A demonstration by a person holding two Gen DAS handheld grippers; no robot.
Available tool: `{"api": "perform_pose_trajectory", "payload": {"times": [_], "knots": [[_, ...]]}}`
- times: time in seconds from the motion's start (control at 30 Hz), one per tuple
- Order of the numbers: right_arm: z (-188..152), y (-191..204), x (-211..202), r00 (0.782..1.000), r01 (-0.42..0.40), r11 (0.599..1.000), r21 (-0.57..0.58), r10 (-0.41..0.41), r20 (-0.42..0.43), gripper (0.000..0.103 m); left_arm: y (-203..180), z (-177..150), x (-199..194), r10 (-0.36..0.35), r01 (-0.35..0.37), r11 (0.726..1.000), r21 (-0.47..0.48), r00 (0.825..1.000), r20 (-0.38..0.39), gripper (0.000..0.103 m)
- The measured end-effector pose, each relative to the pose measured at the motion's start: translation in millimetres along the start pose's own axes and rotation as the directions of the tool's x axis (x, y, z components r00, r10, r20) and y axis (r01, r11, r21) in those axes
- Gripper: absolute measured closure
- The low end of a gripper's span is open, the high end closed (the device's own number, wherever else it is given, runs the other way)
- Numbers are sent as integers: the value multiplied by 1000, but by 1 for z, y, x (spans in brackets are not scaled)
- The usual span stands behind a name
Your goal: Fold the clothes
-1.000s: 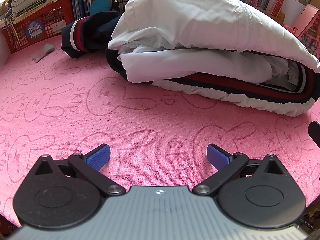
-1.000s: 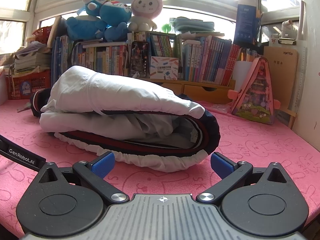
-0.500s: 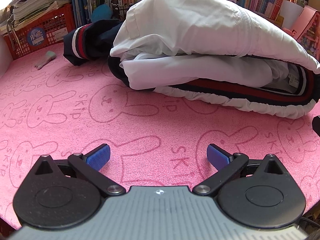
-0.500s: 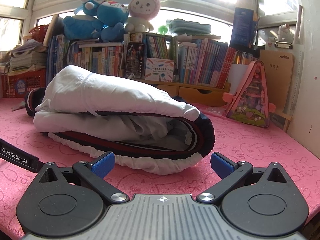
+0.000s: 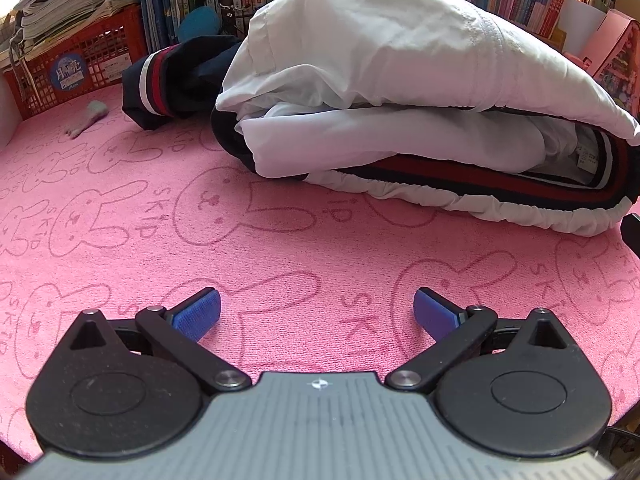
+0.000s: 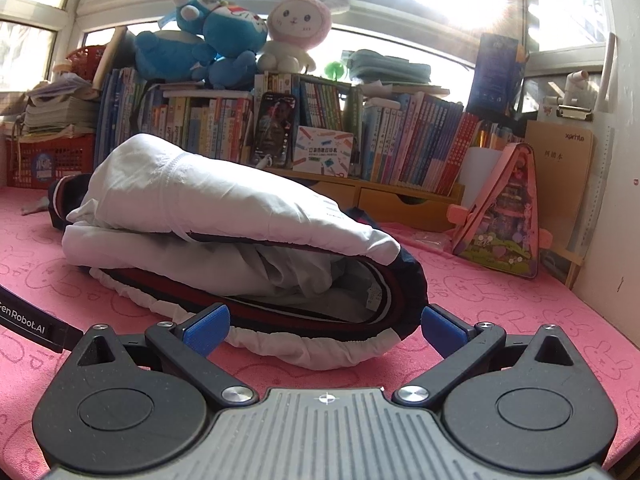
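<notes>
A white jacket with navy and red striped trim [image 5: 392, 92] lies folded in a thick bundle on the pink rabbit-print cloth [image 5: 160, 216]; it also shows in the right wrist view [image 6: 224, 224]. One navy cuff [image 5: 156, 80] sticks out at its far left. My left gripper [image 5: 316, 312] is open and empty, over bare cloth in front of the bundle. My right gripper [image 6: 326, 326] is open, close to the bundle's elastic hem [image 6: 320, 350], which lies between the blue fingertips [image 6: 206, 328]; I cannot tell whether they touch it.
A red basket [image 5: 76, 68] with stacked papers stands at the back left. A row of books [image 6: 360, 136] with plush toys [image 6: 224, 40] on top lines the back. A pink triangular toy [image 6: 504, 220] stands at the right. A small grey item [image 5: 86, 118] lies near the basket.
Both grippers have moved a little nearer to the bundle; in the right wrist view the hem has come down between the fingertips. Both stay open and the jacket has not moved.
</notes>
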State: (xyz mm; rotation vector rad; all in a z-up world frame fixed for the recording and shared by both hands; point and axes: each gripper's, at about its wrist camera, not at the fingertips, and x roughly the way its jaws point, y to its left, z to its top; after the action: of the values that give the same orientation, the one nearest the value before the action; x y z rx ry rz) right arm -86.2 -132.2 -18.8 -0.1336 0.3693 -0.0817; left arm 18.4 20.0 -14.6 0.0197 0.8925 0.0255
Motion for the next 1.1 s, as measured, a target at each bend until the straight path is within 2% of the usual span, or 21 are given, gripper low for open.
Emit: {"api": "perform_pose_trajectory", "payload": {"times": [0.1, 0.23, 0.33, 0.4, 0.5, 0.6, 0.67, 0.8, 0.97, 1.0, 1.03, 1.1], "knots": [[9, 7, 10, 999, -26, 997, -79, 28, 29, 0, 3, 1, 2, 6, -6, 1000, 0, 1000, 8, 0], [26, 29, 39, 995, 6, 964, -264, 20, 93, 0, 5, 6, -3, 6, -6, 1000, -9, 1000, 29, 0], [40, 45, 72, 995, 2, 921, -391, 38, 94, 0, 5, 20, -9, 35, -38, 999, 27, 994, 108, 0], [53, 49, 88, 993, 26, 903, -428, 26, 117, 0, 4, 31, -13, 61, -71, 996, 52, 984, 169, 0], [84, 43, 107, 988, 39, 921, -387, 22, 151, 0, -2, 51, -11, 112, -135, 988, 75, 961, 253, 0], [113, 19, 129, 994, -9, 972, -236, 34, 105, 0, -12, 63, -1, 99, -137, 984, 110, 949, 298, 0], [122, 0, 140, 997, -44, 992, -121, 51, 60, 0, -17, 69, 10, 130, -177, 976, 126, 939, 317, 0], [119, -29, 146, 997, -78, 997, 0, 78, 19, 0, -25, 77, 26, 193, -259, 955, 147, 915, 355, 0], [89, -30, 116, 994, -105, 994, -17, 105, -1, 0, -23, 83, 21, 171, -238, 962, 133, 906, 387, 0], [83, -28, 105, 989, -150, 989, 2, 150, 2, 0, -21, 85, 19, 163, -226, 966, 122, 907, 389, 0], [77, -28, 95, 973, -230, 972, 46, 230, 6, 0, -19, 87, 17, 156, -213, 971, 107, 908, 389, 0], [63, -32, 76, 909, -415, 894, 170, 416, 30, 1, -13, 91, 12, 143, -186, 980, 76, 910, 389, 0]]}}
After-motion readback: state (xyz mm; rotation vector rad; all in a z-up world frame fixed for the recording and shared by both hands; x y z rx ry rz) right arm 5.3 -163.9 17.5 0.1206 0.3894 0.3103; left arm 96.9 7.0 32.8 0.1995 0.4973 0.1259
